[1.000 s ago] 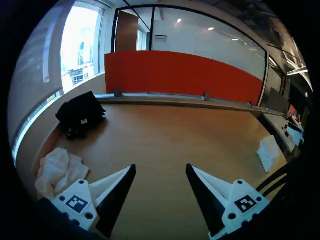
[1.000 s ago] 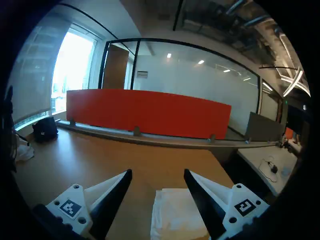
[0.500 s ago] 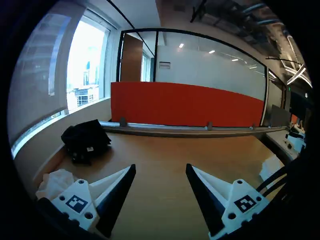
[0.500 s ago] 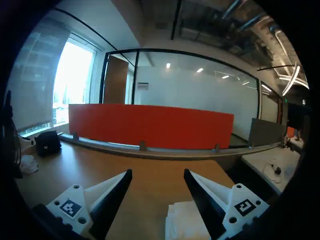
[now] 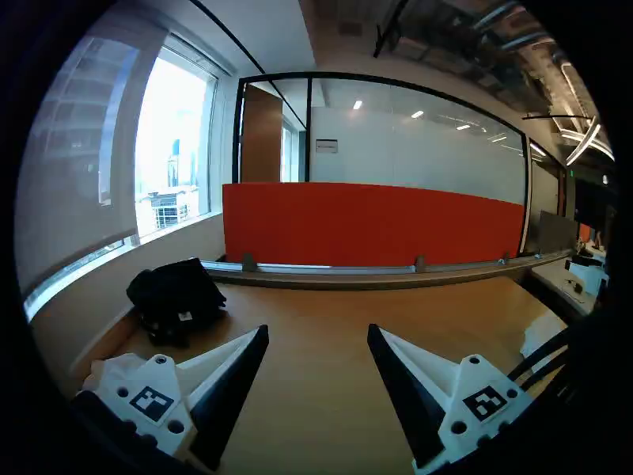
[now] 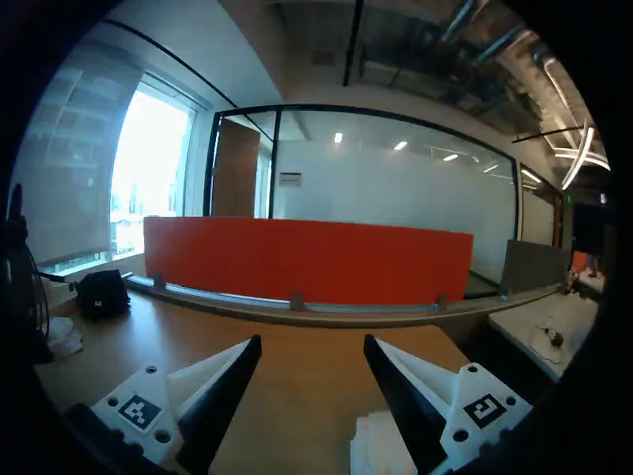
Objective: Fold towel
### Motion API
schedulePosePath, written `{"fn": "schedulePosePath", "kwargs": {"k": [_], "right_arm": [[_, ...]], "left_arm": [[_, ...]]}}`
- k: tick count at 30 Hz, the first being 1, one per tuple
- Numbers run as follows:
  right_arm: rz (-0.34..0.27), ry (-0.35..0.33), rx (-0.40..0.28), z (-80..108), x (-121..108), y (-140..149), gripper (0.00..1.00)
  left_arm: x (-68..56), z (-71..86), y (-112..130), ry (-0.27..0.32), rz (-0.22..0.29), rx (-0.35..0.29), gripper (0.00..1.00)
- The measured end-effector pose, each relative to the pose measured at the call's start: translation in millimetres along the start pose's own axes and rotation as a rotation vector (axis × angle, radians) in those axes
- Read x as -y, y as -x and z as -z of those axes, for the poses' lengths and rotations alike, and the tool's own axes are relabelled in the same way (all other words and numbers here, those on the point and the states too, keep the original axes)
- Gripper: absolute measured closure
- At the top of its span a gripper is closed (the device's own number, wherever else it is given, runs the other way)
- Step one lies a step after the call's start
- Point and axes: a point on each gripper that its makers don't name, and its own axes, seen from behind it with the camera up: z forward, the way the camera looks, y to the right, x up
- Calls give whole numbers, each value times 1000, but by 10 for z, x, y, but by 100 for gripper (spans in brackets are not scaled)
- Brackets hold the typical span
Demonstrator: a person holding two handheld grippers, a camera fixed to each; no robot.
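Towel is folded, white, and lying flat on the desk just in front of the right gripper, low down and close against its right-hand finger. Can't tell if they actually touch. That gripper is spread wide and holding nothing. Left gripper is the same deal: fingers wide apart over bare wood, nothing in it. Just behind its left-hand finger there's a crumpled white cloth, then a black bag farther back on the window side. Orange divider runs along the desk's far edge.
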Motion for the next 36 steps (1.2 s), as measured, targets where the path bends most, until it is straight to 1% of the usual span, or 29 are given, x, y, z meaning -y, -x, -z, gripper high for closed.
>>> {"fn": "schedulePosePath", "kwargs": {"k": [2,6,11,17,21,26,29,36], "right_arm": [[-4,-1,-3,-5,29,-30,0],[-11,-14,-12,-11,116,-80,0],[-19,-18,-30,-38,194,-125,0],[-49,-43,-65,-32,349,-202,0],[-53,-46,-82,-12,424,-240,0],[-35,-63,-86,20,516,-198,0],[-27,-63,-81,27,533,-157,0],[-49,-61,-81,8,538,-39,0]], "left_arm": [[0,-6,-41,2,12,-18,7],[8,-45,-39,6,26,-32,7],[34,-92,11,7,23,-47,7],[57,-160,90,18,20,-87,7],[55,-192,182,24,13,-106,7],[79,-240,307,18,7,-133,7],[77,-263,377,19,-5,-150,7],[144,-296,569,14,-29,-178,7]]}}
